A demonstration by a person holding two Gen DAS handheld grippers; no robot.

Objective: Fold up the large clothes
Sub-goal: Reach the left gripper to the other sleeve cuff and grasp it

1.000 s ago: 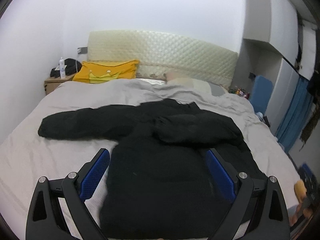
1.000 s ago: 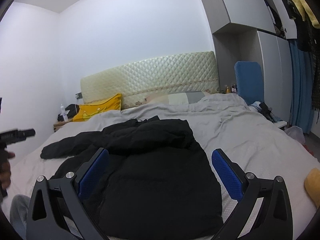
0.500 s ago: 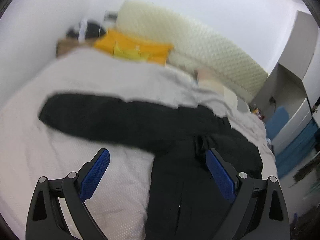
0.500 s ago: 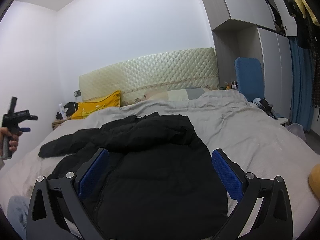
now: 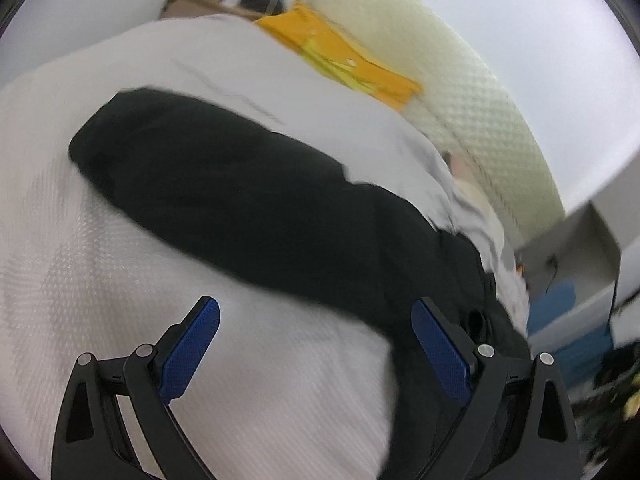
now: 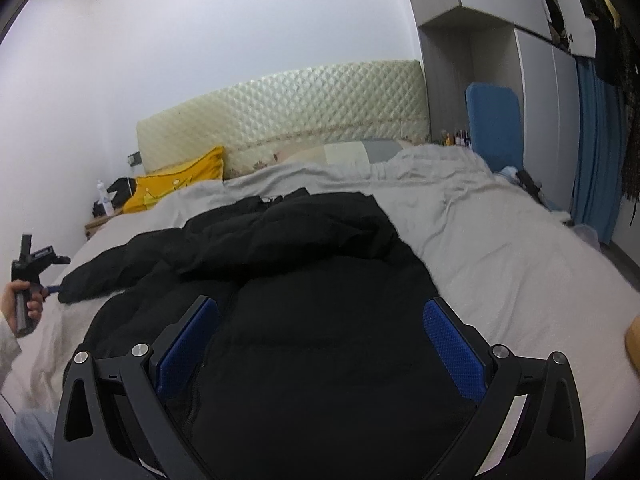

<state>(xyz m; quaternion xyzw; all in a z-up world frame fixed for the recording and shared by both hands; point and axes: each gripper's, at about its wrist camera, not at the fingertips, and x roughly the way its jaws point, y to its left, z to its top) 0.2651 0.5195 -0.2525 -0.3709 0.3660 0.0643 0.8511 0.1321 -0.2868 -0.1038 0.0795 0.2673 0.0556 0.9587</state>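
Both grippers have their blue pads spread apart and hold nothing. Nearest, the right gripper (image 6: 320, 344) hangs above the body of the black puffer jacket (image 6: 320, 300), which lies flat on the grey bedspread (image 6: 500, 248). One sleeve (image 5: 208, 172) reaches out toward the bed's left side, and the left gripper (image 5: 316, 344) is above the cover just beside it (this view is tilted and blurred). Farther away a yellow pillow (image 6: 176, 188) rests against the quilted cream headboard (image 6: 288, 108), with a blue chair (image 6: 494, 120) at the right.
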